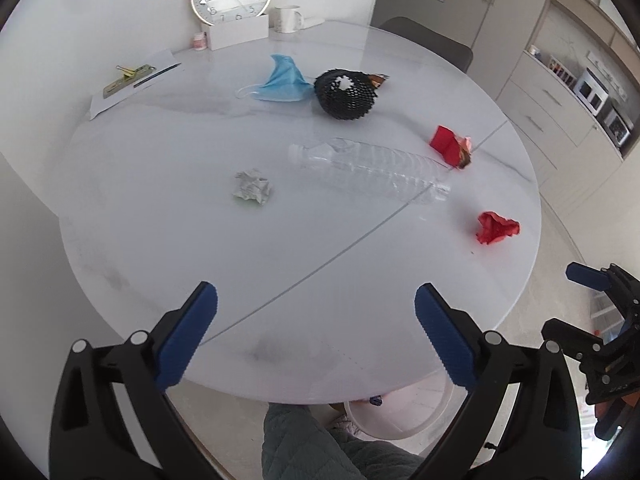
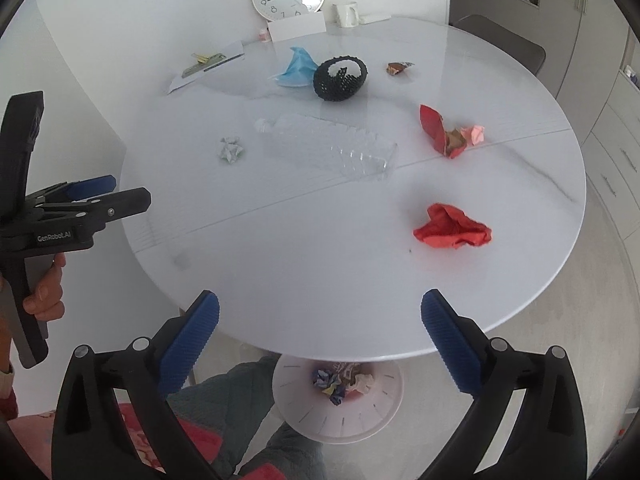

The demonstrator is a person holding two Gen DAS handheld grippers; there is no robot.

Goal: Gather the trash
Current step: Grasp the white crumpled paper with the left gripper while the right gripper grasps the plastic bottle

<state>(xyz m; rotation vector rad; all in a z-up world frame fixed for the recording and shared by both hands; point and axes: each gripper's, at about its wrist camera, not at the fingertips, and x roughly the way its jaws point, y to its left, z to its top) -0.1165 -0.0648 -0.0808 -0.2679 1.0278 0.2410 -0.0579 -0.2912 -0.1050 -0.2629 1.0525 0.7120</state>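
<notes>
Trash is scattered across the round bench (image 2: 280,264): a red crumpled paper (image 2: 452,227) at about 2 o'clock from my right gripper (image 2: 320,316), a clear bottle (image 2: 328,148) lying on its side near the centre, a small grey paper ball (image 2: 231,149) at 11 o'clock, and a blue mask (image 2: 298,67) touching a black mesh sleeve (image 2: 340,78) at the far side. Both grippers hang over the near edge with fingers spread wide and holding nothing; the left gripper (image 1: 316,312) matches the right. A white bin (image 2: 338,400) with scraps already in it sits on the floor under the near rim. I'd take the red paper first with the right, approaching from above, closing across its bulkiest fold, then carry it back over the rim before releasing.
</notes>
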